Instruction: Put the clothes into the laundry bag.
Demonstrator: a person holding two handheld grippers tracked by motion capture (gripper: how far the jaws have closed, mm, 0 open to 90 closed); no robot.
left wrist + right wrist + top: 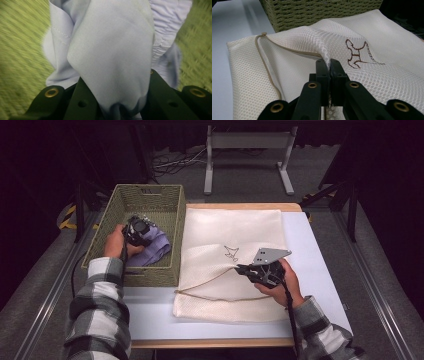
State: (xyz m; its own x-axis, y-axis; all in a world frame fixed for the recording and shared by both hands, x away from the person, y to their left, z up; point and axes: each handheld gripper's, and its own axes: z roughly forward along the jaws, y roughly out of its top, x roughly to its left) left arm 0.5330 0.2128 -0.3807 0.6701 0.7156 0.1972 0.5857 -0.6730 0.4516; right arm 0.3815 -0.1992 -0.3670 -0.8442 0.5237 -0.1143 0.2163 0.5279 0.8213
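Observation:
A lavender garment (155,249) lies in the green woven basket (150,195) at the table's left. My left gripper (136,231) reaches down into the basket, and in its own view the bunched lavender garment (110,45) is pinched between the black jaws of the left gripper (117,77). A cream mesh bag (235,230) with a small brown stitched figure (230,252) lies flat on the table's middle. My right gripper (240,268) is shut on a raised fold of the mesh bag (387,50) next to the figure (357,55), the right gripper's (329,62) jaws tight together.
A tan drawstring cord (215,297) runs along the bag's near part. The white table top (320,260) shows right of the bag and in front of it. The basket wall (319,12) stands close behind the bag. A metal stand (247,142) and cables are on the floor beyond.

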